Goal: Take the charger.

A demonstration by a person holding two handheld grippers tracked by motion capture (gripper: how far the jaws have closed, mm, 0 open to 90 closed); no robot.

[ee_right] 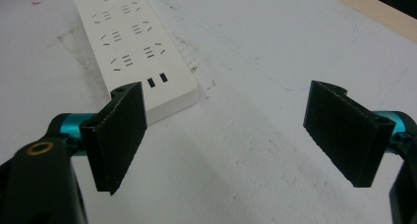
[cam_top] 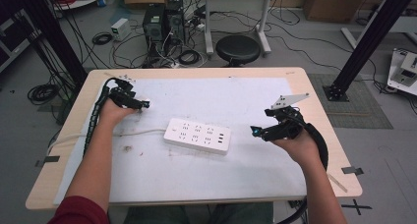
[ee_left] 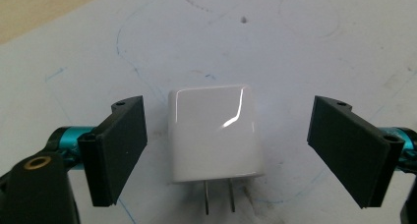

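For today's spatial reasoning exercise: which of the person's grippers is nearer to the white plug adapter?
Left. The left gripper is open with its jaws on either side of the white plug adapter, not touching it. The right gripper is across the table, beyond the power strip.

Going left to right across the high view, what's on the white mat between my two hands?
Left gripper, open around the white charger plug → power strip cable → white power strip → right gripper, open, just past the strip's right end.
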